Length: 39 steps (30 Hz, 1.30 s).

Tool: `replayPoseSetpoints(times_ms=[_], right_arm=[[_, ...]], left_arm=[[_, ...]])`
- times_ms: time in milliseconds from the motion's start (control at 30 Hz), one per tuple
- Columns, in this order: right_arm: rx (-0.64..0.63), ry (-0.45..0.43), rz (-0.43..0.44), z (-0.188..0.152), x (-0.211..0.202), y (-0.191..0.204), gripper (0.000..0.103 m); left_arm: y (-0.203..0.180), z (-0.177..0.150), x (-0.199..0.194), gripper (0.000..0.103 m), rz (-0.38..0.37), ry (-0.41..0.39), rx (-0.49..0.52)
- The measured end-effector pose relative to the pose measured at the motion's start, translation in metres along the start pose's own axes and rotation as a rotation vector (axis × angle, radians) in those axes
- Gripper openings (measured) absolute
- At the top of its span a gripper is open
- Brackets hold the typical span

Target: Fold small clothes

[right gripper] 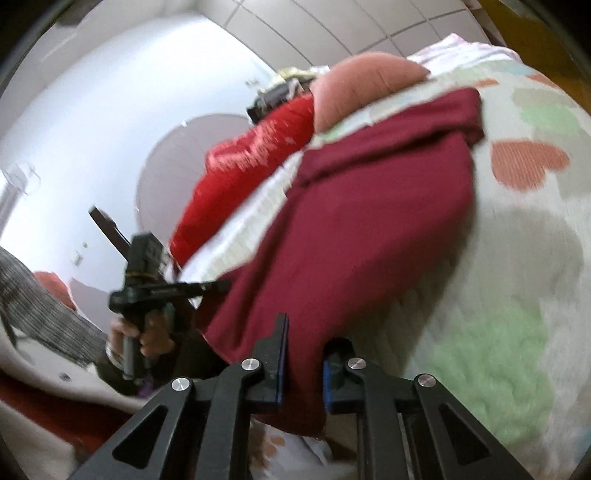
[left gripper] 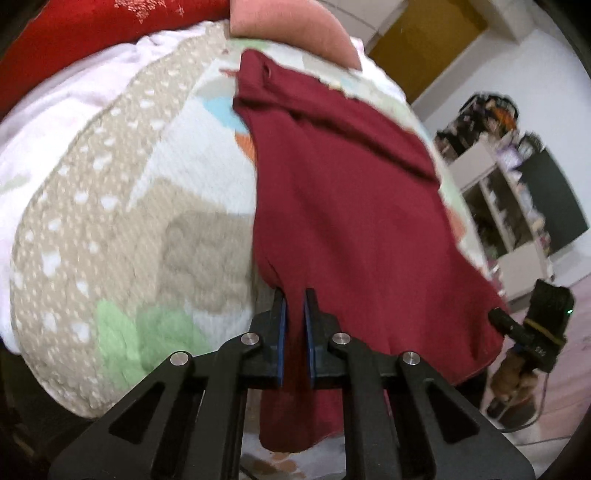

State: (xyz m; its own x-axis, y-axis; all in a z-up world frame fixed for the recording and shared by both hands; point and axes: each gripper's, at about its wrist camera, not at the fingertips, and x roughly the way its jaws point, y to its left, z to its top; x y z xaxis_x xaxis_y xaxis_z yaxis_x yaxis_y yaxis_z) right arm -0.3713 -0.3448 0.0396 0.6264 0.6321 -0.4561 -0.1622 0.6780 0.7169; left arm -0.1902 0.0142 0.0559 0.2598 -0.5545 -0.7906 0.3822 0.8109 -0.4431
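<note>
A dark red garment point(left gripper: 347, 206) lies stretched over a bed with a heart-patterned quilt point(left gripper: 122, 206). My left gripper point(left gripper: 294, 299) is shut on its near edge, with cloth hanging down between the fingers. In the right wrist view the same garment point(right gripper: 369, 221) runs away from me, and my right gripper point(right gripper: 310, 339) is shut on its other near corner. The right gripper also shows at the garment's corner in the left wrist view point(left gripper: 498, 317). The left gripper shows in the right wrist view point(right gripper: 218, 286), held by a hand.
A pink pillow point(left gripper: 295, 26) and a bright red cushion point(left gripper: 74, 40) lie at the head of the bed. A pale pink sheet point(left gripper: 55, 118) lies beside the quilt. Shelves with clutter point(left gripper: 506, 177) stand beyond the bed. The quilt point(right gripper: 517, 295) spreads to the right.
</note>
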Motion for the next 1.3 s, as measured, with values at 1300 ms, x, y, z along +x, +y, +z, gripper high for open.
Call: replayPoseSetpoints(times_ms=[1300], right_arm=[[0.224,-0.043,-0.482,0.290,0.164,-0.159,0.012]], left_arm=[[-0.058,0.086,0.104,0.037,-0.005,0.084,0.184]])
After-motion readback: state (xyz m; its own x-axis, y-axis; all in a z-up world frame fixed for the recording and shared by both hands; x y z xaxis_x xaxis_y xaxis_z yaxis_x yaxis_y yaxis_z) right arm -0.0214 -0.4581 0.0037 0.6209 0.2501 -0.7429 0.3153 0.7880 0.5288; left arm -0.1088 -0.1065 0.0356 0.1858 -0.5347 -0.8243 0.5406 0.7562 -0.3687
